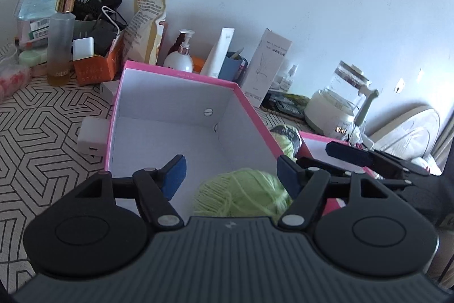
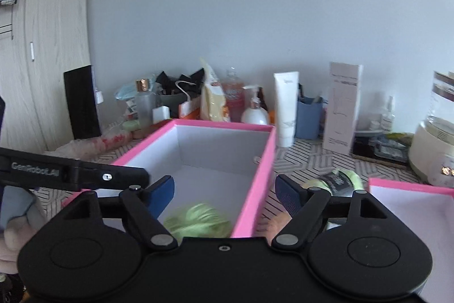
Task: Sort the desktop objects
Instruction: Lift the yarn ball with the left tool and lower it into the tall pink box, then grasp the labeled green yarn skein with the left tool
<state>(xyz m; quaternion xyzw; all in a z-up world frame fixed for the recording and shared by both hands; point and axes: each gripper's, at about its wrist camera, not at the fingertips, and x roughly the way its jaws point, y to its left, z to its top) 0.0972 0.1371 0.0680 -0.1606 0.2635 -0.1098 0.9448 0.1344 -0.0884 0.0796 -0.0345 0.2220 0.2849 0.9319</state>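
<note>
A pink box [image 1: 181, 74] with a white inside stands on the patterned table. A light green yarn ball [image 1: 244, 195] lies inside it at the near end. My left gripper [image 1: 231, 175] is open just above the ball, not touching it. In the right wrist view the same box [image 2: 224, 127] and ball [image 2: 198, 223] show, blurred. My right gripper [image 2: 224, 192] is open over the box's right wall. A second green yarn skein [image 2: 340, 179] with a dark label lies on the table right of the box; it also shows in the left wrist view [image 1: 286, 138].
A pink lid [image 2: 411, 186] lies at the right. Along the wall stand a clear bottle [image 1: 59, 44], orange box [image 1: 96, 67], pump bottle [image 1: 181, 56], white tube [image 1: 220, 50], tall carton [image 1: 266, 67] and kettle [image 1: 337, 101]. A white charger [image 1: 92, 138] sits left of the box.
</note>
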